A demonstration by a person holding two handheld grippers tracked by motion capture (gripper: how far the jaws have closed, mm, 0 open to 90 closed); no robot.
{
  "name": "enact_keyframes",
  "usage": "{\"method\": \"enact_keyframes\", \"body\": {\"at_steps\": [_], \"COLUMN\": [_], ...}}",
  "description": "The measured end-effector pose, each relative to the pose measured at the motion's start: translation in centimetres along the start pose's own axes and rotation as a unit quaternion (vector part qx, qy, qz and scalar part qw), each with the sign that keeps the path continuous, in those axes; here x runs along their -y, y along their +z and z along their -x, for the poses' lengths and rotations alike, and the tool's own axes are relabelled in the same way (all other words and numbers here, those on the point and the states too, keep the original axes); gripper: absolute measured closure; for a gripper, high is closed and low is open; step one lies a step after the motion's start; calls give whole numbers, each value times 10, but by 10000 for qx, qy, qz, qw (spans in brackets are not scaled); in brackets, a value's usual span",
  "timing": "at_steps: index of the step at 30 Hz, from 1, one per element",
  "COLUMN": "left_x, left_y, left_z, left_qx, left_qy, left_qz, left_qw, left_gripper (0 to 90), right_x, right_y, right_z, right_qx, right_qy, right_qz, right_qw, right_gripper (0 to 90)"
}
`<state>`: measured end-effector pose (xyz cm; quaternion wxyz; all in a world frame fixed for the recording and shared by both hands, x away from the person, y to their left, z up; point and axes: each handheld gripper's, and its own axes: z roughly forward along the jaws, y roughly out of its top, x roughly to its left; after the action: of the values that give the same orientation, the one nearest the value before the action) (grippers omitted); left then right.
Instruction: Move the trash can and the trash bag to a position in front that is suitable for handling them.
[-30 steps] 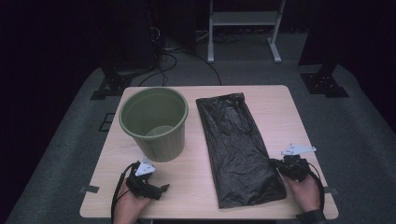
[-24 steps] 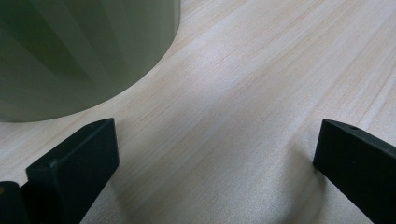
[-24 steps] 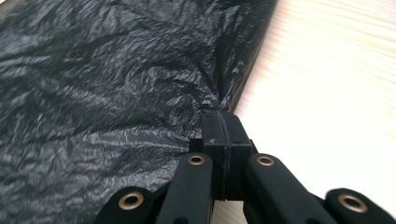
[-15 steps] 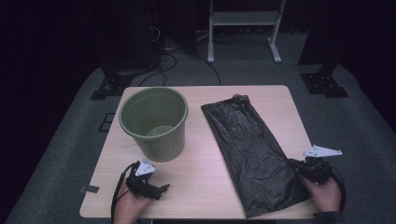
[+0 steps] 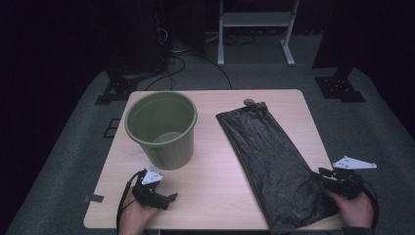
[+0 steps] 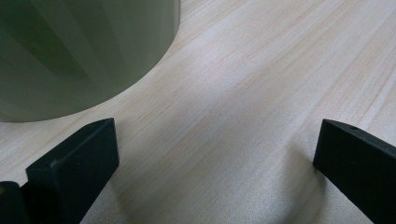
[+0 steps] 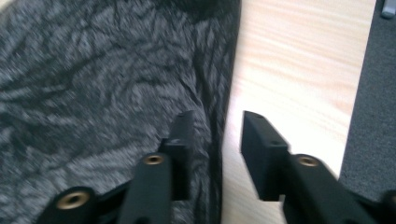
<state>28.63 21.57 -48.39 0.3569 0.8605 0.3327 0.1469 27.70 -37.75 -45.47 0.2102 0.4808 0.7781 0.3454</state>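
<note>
A black bag (image 5: pixel 274 161) lies slantwise on the table (image 5: pixel 215 196) beside a green bucket (image 5: pixel 162 128).

Crinkly, slightly shiny black plastic bag (image 5: pixel 274 161), matt ribbed green plastic bin (image 5: pixel 162 128), all on a smooth pale wood-grain surface (image 5: pixel 215 181).

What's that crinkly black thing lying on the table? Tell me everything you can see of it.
It looks like a black plastic bin bag, thin, glossy and finely wrinkled. It lies flat and folded into a long strip, slanting across the right half of the wooden table; its far end is bunched and its near end hangs slightly over the table's front edge. The right gripper straddles its near right edge, jaws apart. It lies clear of the green bucket.
</note>
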Motion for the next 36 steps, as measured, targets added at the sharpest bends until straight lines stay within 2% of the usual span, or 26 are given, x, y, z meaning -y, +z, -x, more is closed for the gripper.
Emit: {"method": "enact_keyframes", "body": {"at_steps": [3, 6, 8, 11, 12, 15, 18, 24, 29, 32, 33, 36], "left_x": [0, 0, 0, 0, 0, 0, 0, 0, 0, 0, 0, 0], "left_y": [0, 0, 0, 0, 0, 0, 0, 0, 0, 0, 0, 0], "left_z": [0, 0, 0, 0, 0, 0, 0, 0, 0, 0, 0, 0], "left_qx": [-1, -1, -1, -1, -1, -1, -1, -1, -1, -1, -2, -1], "left_qy": [-1, -1, -2, -1, -1, -1, 0, -2, -1, -1, -1, -2], "left_qz": [0, 0, 1, 1, 0, 0, 0, 1, -1, 2, 1, 2], "left_qw": [10000, 10000, 10000, 10000, 10000, 10000, 10000, 10000, 10000, 10000, 10000, 10000], "left_gripper": [0, 0, 0, 0, 0, 0, 0, 0, 0, 0, 0, 0], "right_x": [-10, -16, -29, -38, -45, -52, -57, -60, -59, -59, -58, -57], "right_y": [2, 5, 14, 21, 29, 38, 58, 78, 91, 91, 90, 88], "right_z": [-9, -15, -26, -32, -38, -44, -55, -61, -66, -67, -68, -69], "right_qx": [-132, -237, -392, -486, -619, -676, -722, -764, -697, -648, -652, -691], "right_qy": [-28, -72, -157, -173, -198, -284, -412, -441, -587, -634, -633, -644], "right_qz": [17, 14, 10, 17, 11, -70, -254, -456, -684, -676, -638, -578], "right_qw": [9999, 9997, 9991, 9987, 9979, 9973, 9962, 9951, 9935, 9936, 9938, 9939], "right_gripper": [530, 501, 441, 404, 360, 331, 284, 266, 272, 305, 391, 550]}}
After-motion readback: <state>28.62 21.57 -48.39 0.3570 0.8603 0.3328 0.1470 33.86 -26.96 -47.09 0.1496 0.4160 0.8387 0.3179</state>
